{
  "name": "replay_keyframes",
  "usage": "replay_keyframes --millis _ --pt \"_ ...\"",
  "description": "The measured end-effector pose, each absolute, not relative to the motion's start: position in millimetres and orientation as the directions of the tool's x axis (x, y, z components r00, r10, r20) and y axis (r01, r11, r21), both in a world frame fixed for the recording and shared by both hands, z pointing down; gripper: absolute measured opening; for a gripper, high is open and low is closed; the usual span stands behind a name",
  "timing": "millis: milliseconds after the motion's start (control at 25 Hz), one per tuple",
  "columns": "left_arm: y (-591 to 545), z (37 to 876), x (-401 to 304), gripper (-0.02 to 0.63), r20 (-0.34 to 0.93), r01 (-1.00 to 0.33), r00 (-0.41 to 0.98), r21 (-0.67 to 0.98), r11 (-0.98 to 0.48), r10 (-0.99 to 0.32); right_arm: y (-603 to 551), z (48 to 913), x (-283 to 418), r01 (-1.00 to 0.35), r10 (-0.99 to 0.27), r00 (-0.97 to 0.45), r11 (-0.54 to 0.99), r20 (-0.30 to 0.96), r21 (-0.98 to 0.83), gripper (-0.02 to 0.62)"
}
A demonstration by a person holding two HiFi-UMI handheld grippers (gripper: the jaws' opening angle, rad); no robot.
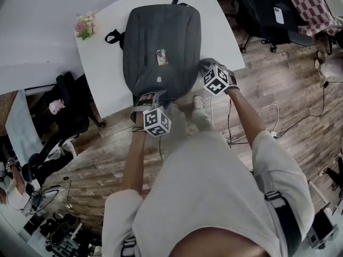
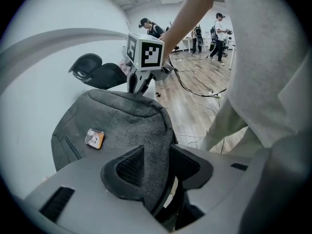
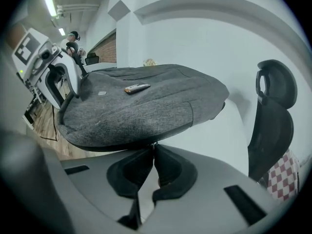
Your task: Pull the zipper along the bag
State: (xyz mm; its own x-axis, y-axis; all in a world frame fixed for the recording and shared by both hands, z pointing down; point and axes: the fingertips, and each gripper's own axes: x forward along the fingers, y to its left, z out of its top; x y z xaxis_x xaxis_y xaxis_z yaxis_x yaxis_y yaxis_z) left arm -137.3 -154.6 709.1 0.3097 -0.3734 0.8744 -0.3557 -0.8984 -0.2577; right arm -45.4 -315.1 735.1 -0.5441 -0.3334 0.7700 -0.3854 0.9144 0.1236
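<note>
A grey backpack (image 1: 161, 42) is laid flat on a white table (image 1: 104, 71), with its bottom end reaching the table's near edge. The bag's near left corner is pinched by the left gripper (image 1: 153, 96), and the fabric fills the gap between its jaws. The jaws of the right gripper (image 1: 206, 66) are pressed together at the near right corner, on a small zipper pull (image 3: 153, 144) at the side seam. A small tag (image 1: 161, 57) is seen on the bag's top panel, and flowers (image 1: 85, 25) at the table's far corner.
</note>
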Motion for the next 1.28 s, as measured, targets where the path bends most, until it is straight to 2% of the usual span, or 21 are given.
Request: replay_keyframes --millis 120,200,720,1000,1280 --pt "-151 715 -134 0.117 0.892 -0.328 0.308 -0.227 -0.917 -0.331 -315 734 -43 -0.348 -0.34 -0.519 0.922 0.784 0.17 0.021" --pt "-151 716 -132 0.098 0.892 -0.341 0.312 -0.216 -0.915 -0.326 -316 734 -42 -0.331 -0.347 -0.502 0.923 0.792 0.194 0.02" --pt "-173 714 -103 0.083 0.857 -0.466 0.366 -0.169 -0.869 -0.363 -274 739 -20 -0.352 -0.335 -0.474 0.92 0.814 0.174 0.02" --pt "-189 714 -85 0.081 0.853 -0.505 0.377 -0.137 -0.852 -0.36 -245 738 -14 -0.46 -0.339 -0.444 0.88 0.829 0.113 0.02" --pt "-202 715 -66 0.08 0.852 -0.539 0.394 -0.09 -0.838 -0.345 -223 736 -10 -0.67 -0.361 -0.414 0.742 0.836 -0.011 0.02"
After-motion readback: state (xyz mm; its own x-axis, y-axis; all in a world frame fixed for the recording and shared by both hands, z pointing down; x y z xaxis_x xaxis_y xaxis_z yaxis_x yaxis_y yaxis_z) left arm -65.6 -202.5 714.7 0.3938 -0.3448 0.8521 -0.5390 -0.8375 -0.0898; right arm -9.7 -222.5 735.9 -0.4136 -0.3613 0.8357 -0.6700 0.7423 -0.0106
